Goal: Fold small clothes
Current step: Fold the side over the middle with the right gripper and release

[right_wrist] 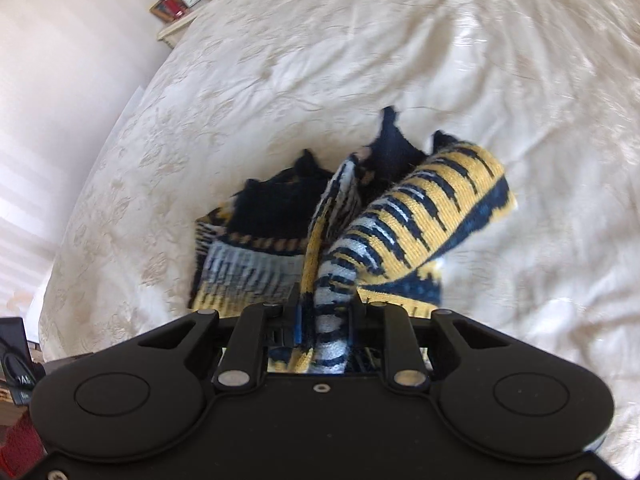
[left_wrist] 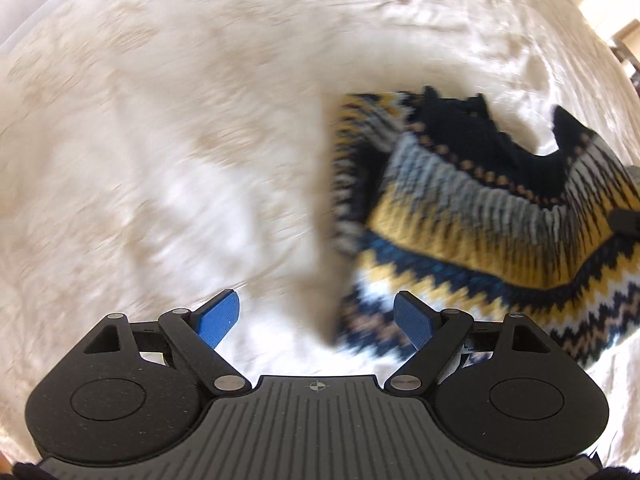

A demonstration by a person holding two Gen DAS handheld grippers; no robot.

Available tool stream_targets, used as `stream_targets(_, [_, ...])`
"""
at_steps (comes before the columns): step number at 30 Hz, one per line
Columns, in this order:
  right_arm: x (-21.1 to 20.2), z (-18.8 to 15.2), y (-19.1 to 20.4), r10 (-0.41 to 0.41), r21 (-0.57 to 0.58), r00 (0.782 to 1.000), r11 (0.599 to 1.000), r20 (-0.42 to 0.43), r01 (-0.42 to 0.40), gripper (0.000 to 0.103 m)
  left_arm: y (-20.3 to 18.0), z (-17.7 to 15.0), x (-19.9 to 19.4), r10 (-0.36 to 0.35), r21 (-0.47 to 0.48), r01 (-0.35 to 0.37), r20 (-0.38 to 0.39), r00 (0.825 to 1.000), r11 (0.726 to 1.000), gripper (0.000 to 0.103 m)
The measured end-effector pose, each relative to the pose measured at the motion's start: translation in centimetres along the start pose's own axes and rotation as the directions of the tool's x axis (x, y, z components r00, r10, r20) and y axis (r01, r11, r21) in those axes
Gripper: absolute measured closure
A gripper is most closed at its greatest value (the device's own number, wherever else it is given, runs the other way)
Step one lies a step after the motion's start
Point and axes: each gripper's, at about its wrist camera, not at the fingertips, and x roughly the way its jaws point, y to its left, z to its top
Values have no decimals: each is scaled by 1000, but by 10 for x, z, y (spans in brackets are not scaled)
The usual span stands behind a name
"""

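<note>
The right gripper (right_wrist: 326, 312) pinches a bunched fold of the patterned knit sweater (right_wrist: 404, 216) — soft, floppy, light; the left gripper (left_wrist: 316, 316) gapes empty beside its hem — grab there.

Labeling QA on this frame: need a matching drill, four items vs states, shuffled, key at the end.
Column 1:
1. left gripper
2. right gripper
3. patterned sweater
4. bedspread

Column 2:
A. cream, wrinkled, under everything
B. part lifted, part lying on the bed
C. jaws apart, nothing between them
D. clamped on knit fabric

Pairs: 1-C, 2-D, 3-B, 4-A
</note>
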Motion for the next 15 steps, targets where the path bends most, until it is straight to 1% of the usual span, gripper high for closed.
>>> stream_targets(4, [26, 3, 40, 36, -21, 999, 999, -24, -36, 75, 21, -6, -7, 0, -14, -1, -13, 1000, 1000, 19])
stream_targets(6, [43, 4, 60, 32, -44, 998, 998, -47, -34, 75, 29, -7, -9, -1, -17, 1, -17, 1000, 1000, 19])
stream_targets(11, [83, -4, 96, -54, -133, 993, 990, -101, 40, 75, 44, -9, -12, 2, -17, -2, -21, 1000, 1000, 19])
stream_targets(15, [101, -13, 116, -138, -217, 985, 970, -106, 113, 72, 50, -8, -11, 4, -16, -4, -25, 1000, 1000, 19])
